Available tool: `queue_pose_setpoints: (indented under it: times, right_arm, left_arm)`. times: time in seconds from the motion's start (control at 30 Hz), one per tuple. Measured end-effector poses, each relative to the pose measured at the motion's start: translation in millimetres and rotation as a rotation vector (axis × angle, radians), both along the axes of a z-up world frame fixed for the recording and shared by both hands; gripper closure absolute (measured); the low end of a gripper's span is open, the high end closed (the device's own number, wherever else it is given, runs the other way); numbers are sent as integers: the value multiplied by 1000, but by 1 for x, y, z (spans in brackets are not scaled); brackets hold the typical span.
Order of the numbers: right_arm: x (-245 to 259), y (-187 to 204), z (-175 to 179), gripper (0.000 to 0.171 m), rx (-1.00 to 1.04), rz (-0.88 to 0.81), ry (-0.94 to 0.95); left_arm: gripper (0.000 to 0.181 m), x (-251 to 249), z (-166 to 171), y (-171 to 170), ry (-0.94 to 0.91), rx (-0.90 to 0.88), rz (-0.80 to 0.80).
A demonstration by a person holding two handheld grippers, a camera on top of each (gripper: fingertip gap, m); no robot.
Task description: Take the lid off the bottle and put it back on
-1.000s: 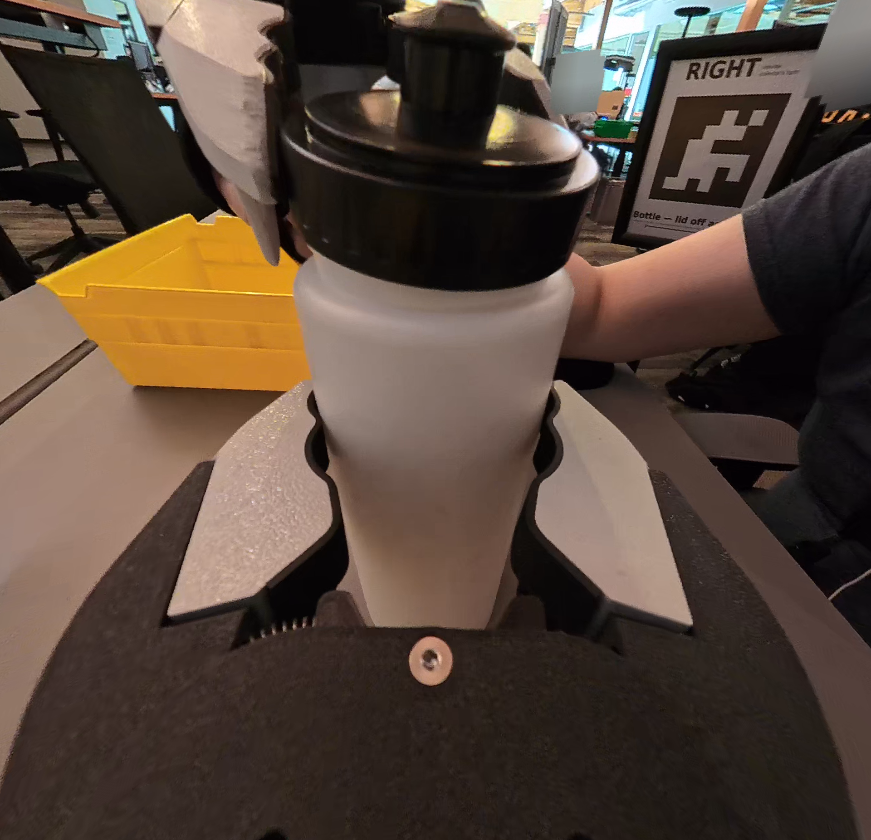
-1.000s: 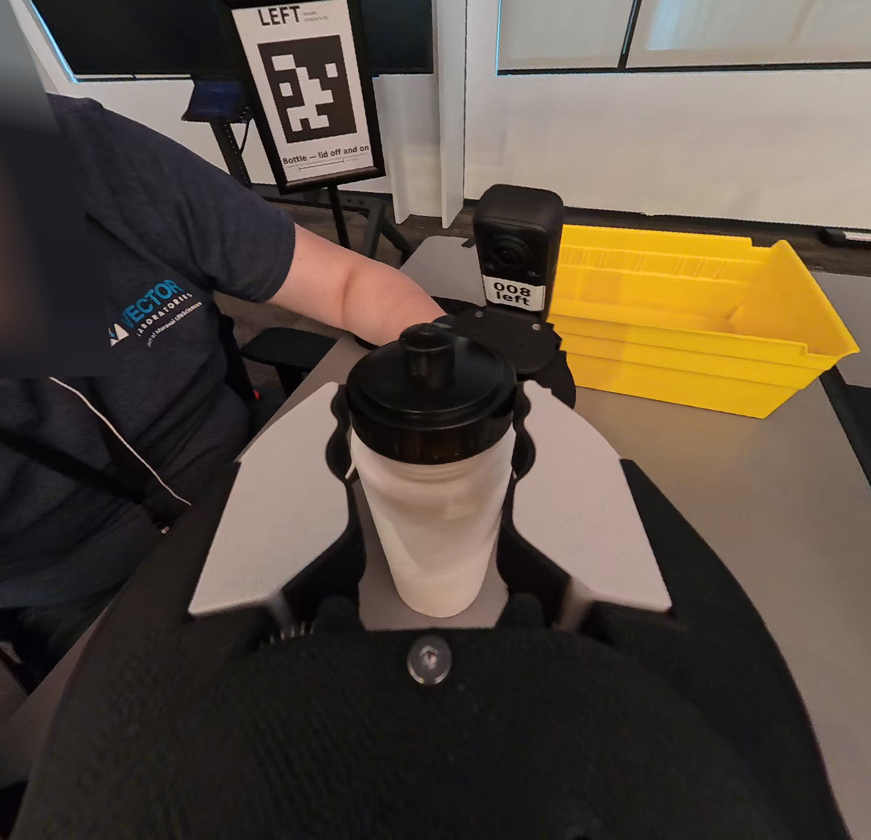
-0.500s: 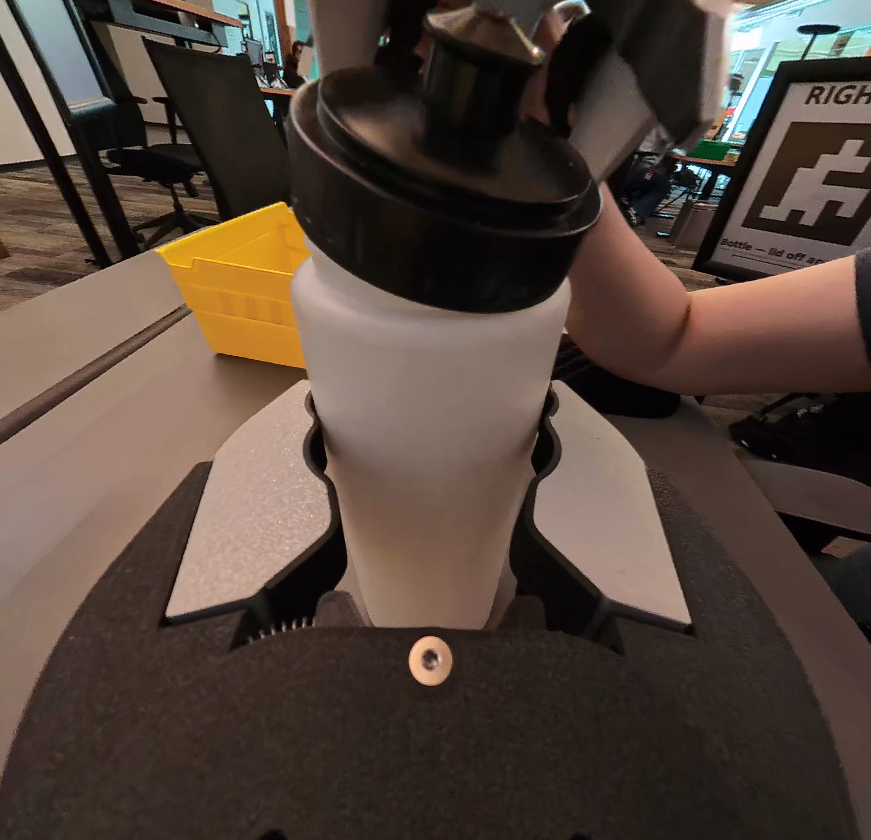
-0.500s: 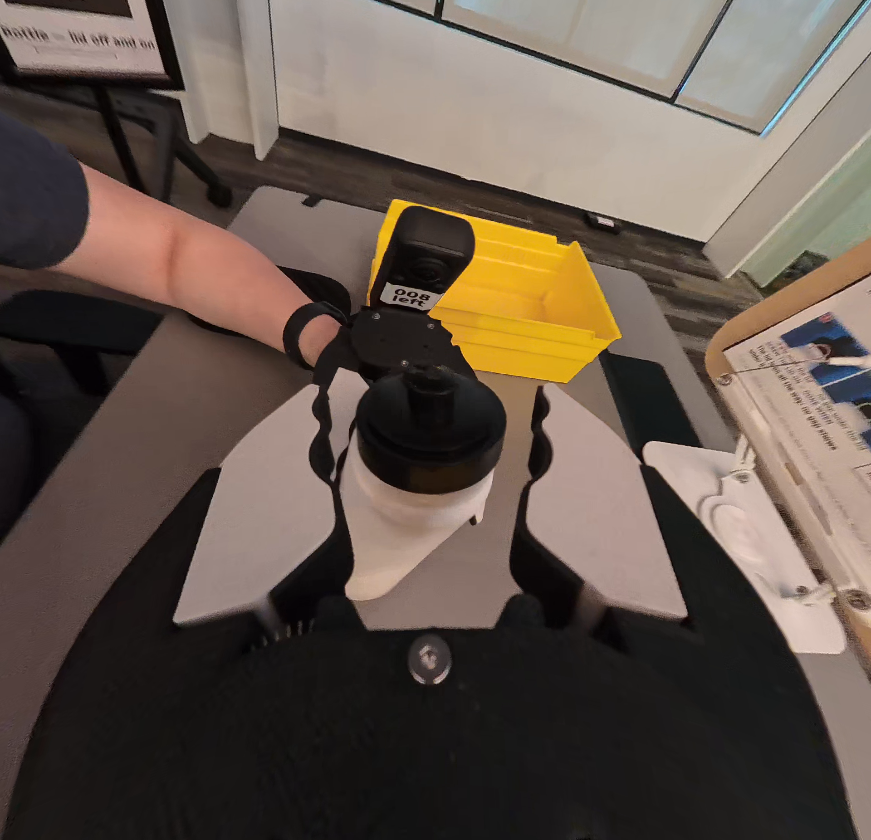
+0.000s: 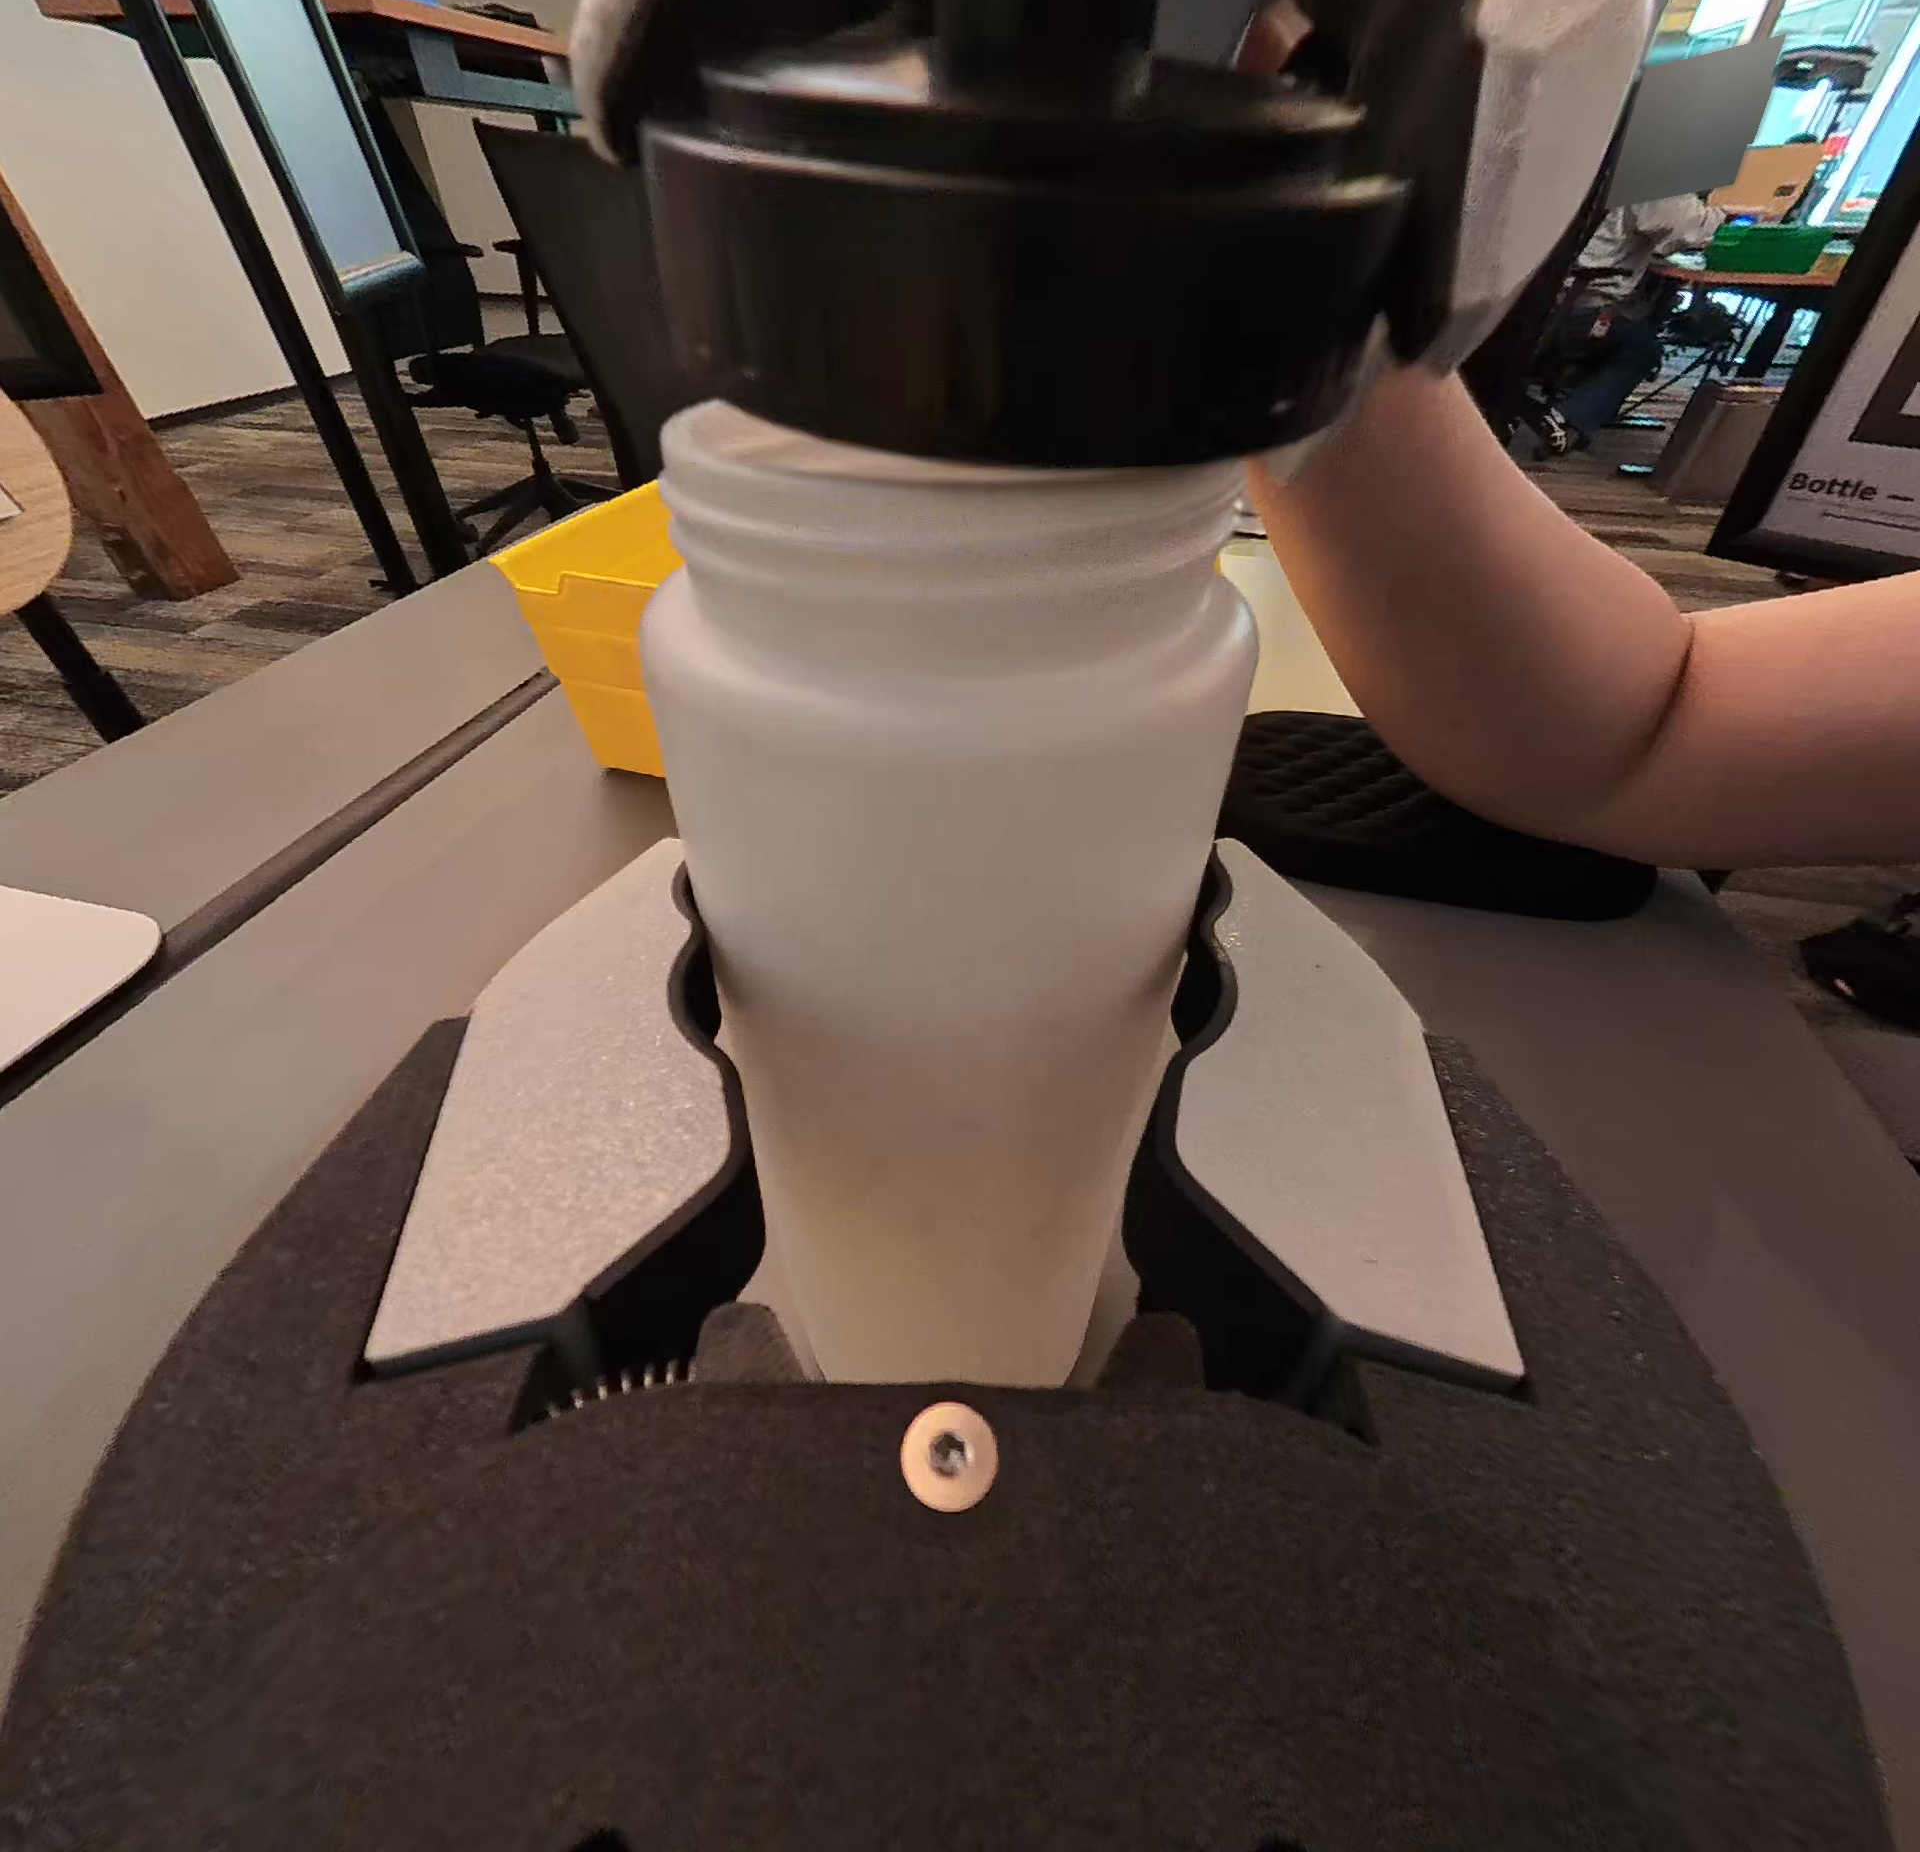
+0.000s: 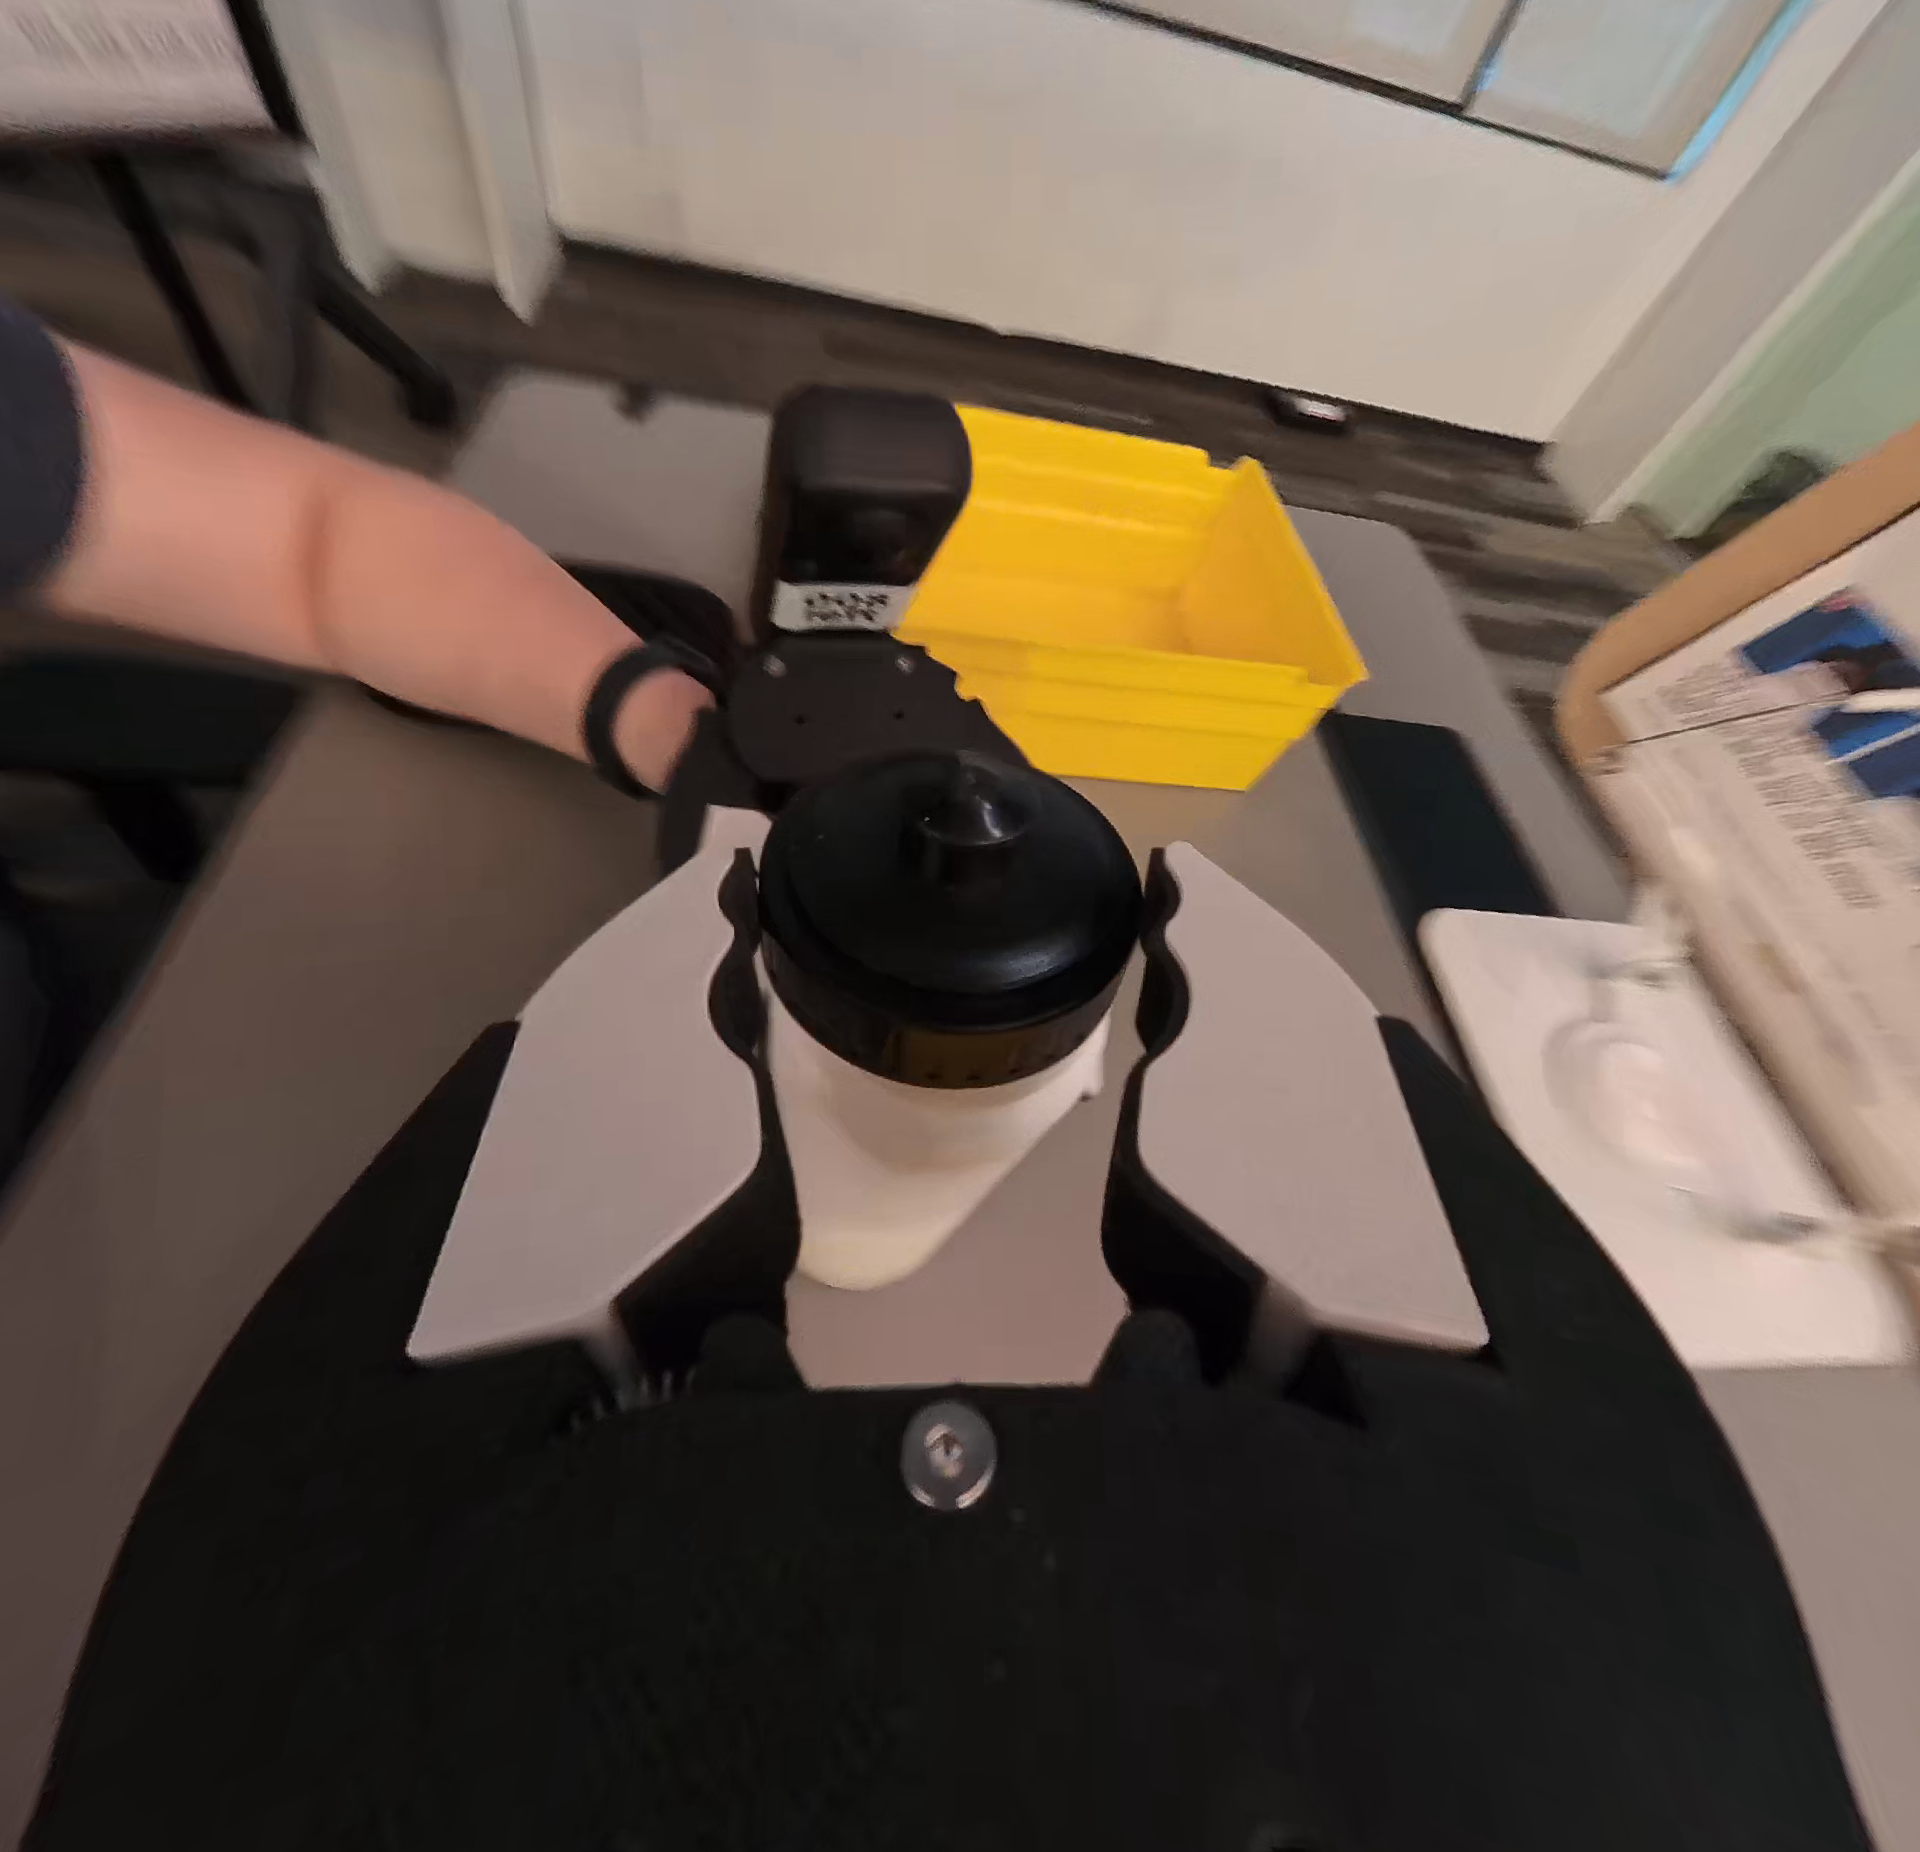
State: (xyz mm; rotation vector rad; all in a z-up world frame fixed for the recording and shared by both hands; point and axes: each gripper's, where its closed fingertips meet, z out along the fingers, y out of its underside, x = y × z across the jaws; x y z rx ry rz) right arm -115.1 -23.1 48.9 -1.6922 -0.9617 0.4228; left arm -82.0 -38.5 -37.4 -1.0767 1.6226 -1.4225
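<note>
The left tool (image 5: 951, 1054) is clamped on the waist of the white bottle (image 5: 951, 867), one finger on each side, holding it upright just above the grey worktop (image 5: 260, 1023). Its long axis runs vertically, mouth up; in the right wrist view the base looks clear of the worktop. The right tool (image 6: 945, 929) grips the black lid (image 6: 940, 945) by its rim from above. In the left wrist view the lid (image 5: 1018, 275) is raised and tilted: the neck threads are bare, with a gap on the left, while the right edge hangs low over the neck. Its spout points up, partly out of view.

The lid looks freed, or nearly so. The risks I see:
- If the low edge still catches the threads, a straight pull could drag the bottle through the left tool's grip.
- Coming back on tilted like this, the lid could cross-thread or jam.
- A soft bottle squeezed at the waist may flex and turn with the lid.

Behind stands a yellow bin (image 6: 1132, 659); a white tray (image 6: 1621, 1127) lies to the right.
</note>
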Motion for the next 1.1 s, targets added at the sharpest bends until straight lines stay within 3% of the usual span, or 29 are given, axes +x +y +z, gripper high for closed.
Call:
queue_pose_setpoints:
  times: [0.5,0.87,0.97,1.1]
  right_arm:
    - [1,6,-15,99,-50,36,41]
    - [10,47,-14,99,-29,-355,94]
    - [8,51,-13,99,17,-429,73]
    - [11,47,-15,100,-14,-366,57]
  left_arm:
    - [94,0,-1,1,12,6,-5]
    - [94,7,-2,47,61,4,396]
    - [94,5,-2,50,61,13,423]
    - [94,6,-2,50,61,14,383]
